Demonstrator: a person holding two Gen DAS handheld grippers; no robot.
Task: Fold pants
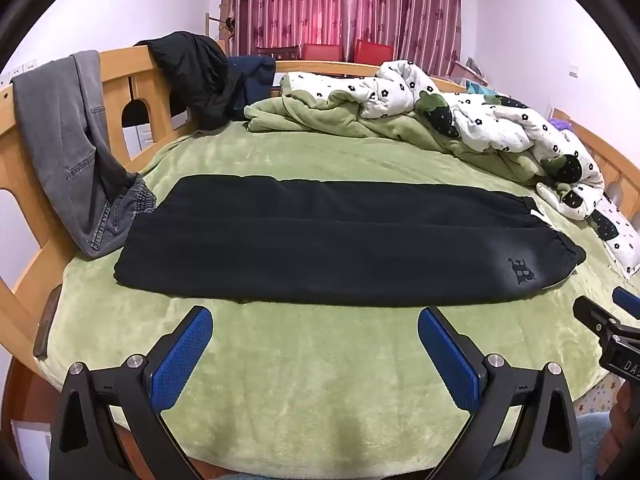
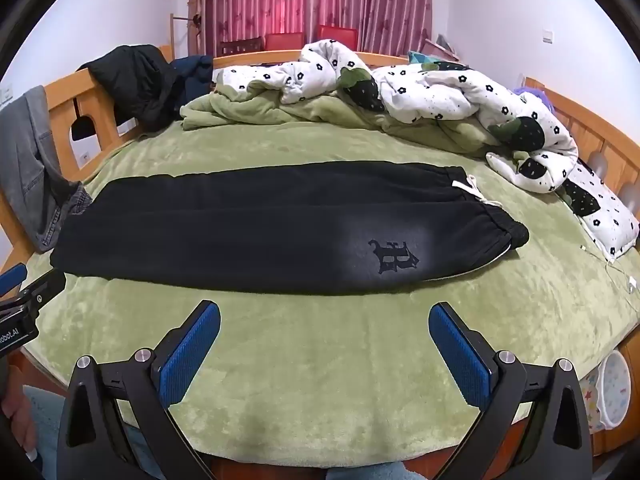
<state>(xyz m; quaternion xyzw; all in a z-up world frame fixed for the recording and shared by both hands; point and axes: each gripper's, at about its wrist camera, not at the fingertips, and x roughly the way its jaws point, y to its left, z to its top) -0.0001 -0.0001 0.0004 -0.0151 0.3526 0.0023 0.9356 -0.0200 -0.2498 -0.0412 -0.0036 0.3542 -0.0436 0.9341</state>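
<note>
Black sweatpants [image 1: 320, 240] lie flat across the green bed, one leg folded onto the other, waistband at the right with a white drawstring [image 2: 474, 190] and an embroidered logo [image 2: 394, 258]; they also show in the right wrist view [image 2: 260, 228]. My left gripper [image 1: 316, 332] is open and empty, hovering over the blanket just short of the pants' near edge. My right gripper [image 2: 324, 328] is open and empty, likewise short of the near edge, below the logo. Each gripper's tip shows at the edge of the other's view.
A green blanket [image 1: 320, 380] covers the bed. A crumpled white flowered duvet [image 2: 440, 92] lies at the back right. Grey jeans [image 1: 68, 140] and a black jacket [image 1: 192, 68] hang on the wooden bed rail [image 1: 120, 76] at left. A white cable [image 2: 616, 268] lies at right.
</note>
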